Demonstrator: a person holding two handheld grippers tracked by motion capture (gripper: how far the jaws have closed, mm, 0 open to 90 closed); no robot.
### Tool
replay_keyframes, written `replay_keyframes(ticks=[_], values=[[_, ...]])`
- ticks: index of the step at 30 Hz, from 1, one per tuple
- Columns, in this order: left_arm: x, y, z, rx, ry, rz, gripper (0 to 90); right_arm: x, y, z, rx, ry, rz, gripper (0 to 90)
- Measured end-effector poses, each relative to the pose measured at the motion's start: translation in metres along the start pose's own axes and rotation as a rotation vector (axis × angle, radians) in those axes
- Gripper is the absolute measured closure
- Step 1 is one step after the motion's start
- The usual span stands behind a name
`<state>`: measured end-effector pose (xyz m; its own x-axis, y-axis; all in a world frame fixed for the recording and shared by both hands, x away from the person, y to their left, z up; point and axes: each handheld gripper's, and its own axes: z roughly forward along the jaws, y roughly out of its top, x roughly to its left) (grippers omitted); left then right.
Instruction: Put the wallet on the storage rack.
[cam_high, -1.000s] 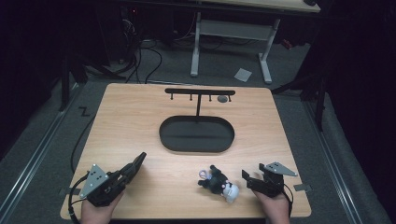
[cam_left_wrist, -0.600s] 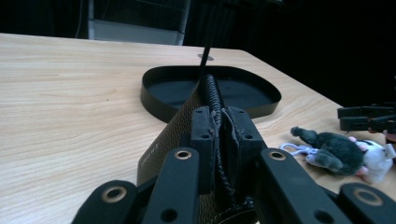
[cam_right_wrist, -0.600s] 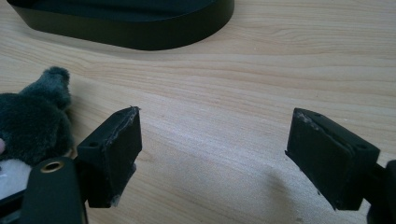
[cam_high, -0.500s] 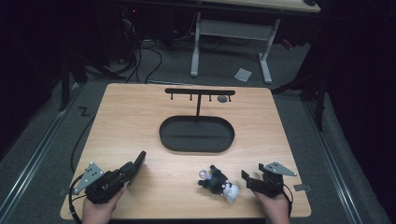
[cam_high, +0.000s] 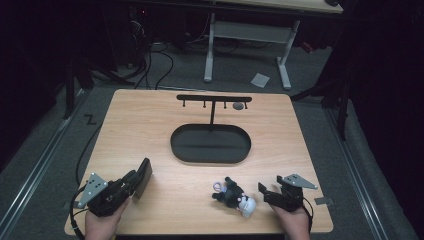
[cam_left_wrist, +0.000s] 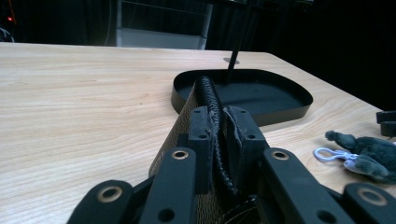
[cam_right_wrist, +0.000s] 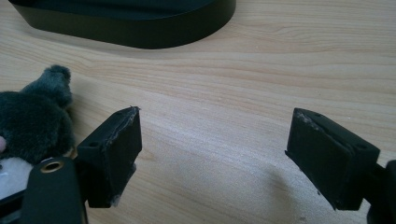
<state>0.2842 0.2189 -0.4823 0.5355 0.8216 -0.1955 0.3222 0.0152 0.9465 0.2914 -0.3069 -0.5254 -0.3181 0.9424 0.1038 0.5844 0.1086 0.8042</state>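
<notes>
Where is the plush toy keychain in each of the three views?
High view: the plush toy keychain lies low, right of centre, beside the right tool.
Left gripper view: at the right edge.
Right gripper view: at the left edge.
Shared landmark: the black oval tray.

A black oval tray (cam_high: 210, 156) with a hook stand (cam_high: 214, 98) sat mid-table (cam_high: 150, 120); a plush toy (cam_high: 232, 196) lay nearby.

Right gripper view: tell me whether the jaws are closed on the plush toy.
No: the right gripper stands open over bare wood, and the plush toy lies apart beside its one jaw.
</notes>
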Motion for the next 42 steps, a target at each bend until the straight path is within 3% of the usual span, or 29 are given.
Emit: replay_keyframes(ticks=[7,14,19,25,33,38,42], values=[[0.004,0.001,-0.003,-0.005,0.037,0.027,79.9,0.000,0.000,0.000,0.002,0.000,0.004,18.0],[0.016,0.000,-0.006,-0.013,0.085,0.005,78.4,0.000,0.000,0.001,0.003,-0.001,0.005,18.1],[0.019,0.000,-0.007,-0.020,0.091,0.001,76.1,-0.001,0.000,0.001,0.002,-0.001,-0.002,18.0],[0.019,0.000,-0.007,-0.025,0.084,0.000,65.1,-0.001,0.000,0.002,0.002,-0.002,-0.001,18.1],[0.012,0.000,-0.006,-0.020,0.088,0.051,51.2,-0.001,0.000,0.001,0.002,-0.003,0.004,18.1],[0.004,-0.003,-0.004,0.020,0.121,0.104,42.9,-0.001,0.001,0.000,-0.001,-0.002,0.000,18.1],[0.002,-0.008,-0.003,0.052,0.147,0.132,42.2,-0.002,0.001,-0.001,-0.004,-0.002,-0.001,18.0]])
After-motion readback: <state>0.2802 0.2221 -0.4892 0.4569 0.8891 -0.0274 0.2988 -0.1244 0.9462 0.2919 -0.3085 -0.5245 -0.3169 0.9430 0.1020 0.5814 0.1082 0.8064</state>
